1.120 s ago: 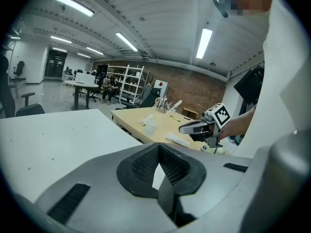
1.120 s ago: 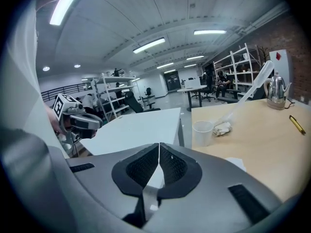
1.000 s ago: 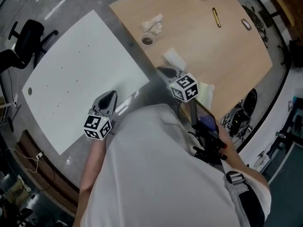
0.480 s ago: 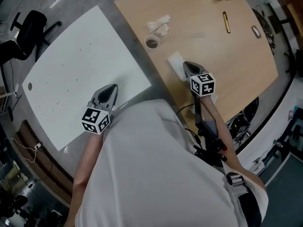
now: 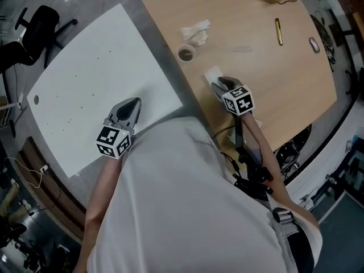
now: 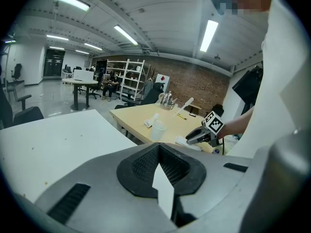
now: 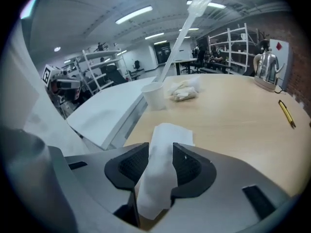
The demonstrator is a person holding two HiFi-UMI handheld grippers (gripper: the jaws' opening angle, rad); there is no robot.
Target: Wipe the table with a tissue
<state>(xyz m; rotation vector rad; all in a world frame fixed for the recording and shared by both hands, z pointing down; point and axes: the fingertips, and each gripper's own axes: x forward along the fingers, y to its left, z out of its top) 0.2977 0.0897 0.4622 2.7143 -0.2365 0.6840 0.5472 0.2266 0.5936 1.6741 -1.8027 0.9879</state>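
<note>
We look steeply down on two counters side by side: a white counter (image 5: 85,90) at 9 o'clock and a wooden counter (image 5: 273,78) at 3 o'clock. Our right claw (image 5: 216,83) tilts down at the near edge of the wooden one. Its jaws have just been opening and stand wide, with a flat white tissue (image 5: 211,72) lying between them on the wood. A cup (image 5: 186,53) stands at 11 o'clock of the tissue. Our left claw (image 5: 132,102) hovers over the white counter's near edge, jaws together.
</note>
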